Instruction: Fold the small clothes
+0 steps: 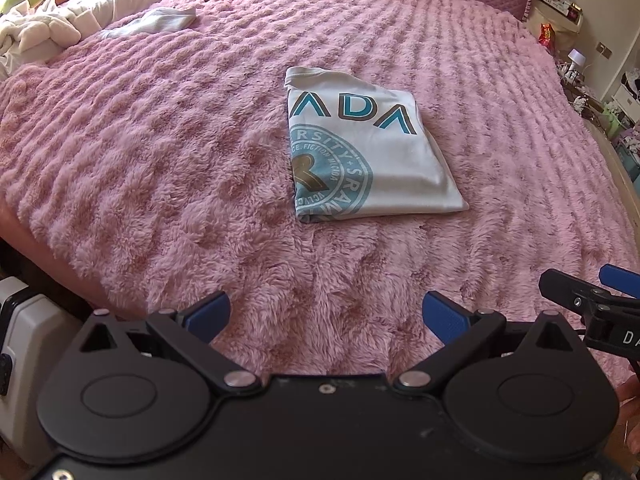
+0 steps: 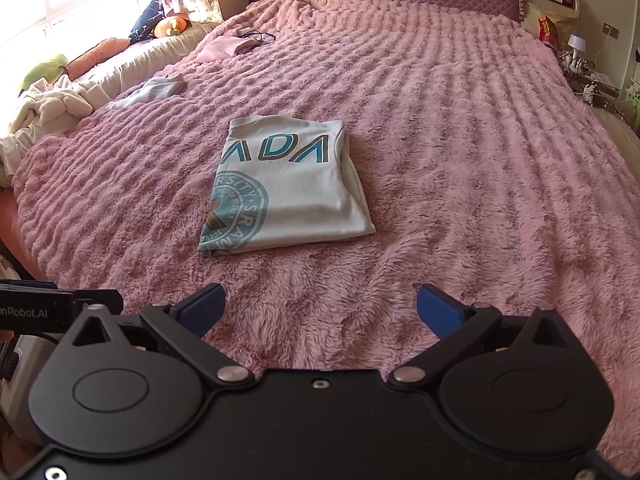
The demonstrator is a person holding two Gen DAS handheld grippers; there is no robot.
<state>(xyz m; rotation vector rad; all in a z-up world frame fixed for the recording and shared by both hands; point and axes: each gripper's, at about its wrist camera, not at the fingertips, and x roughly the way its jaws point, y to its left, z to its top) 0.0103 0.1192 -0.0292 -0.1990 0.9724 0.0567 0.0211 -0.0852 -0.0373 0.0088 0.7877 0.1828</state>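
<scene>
White tee [image 2: 280,184] lies folded on pink bed [image 2: 460,160]. Both tongs, L [image 1: 326,316] & R [image 2: 320,308], spread wide, empty, hovering short of it. Looks done; next, square edges w/ light pats, don't snag the fluff.

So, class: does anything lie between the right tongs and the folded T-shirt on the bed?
Nothing visible does. Only bare pink blanket lies between the open right tongs and the folded T-shirt. The left tongs are also open, off to the side.
</scene>
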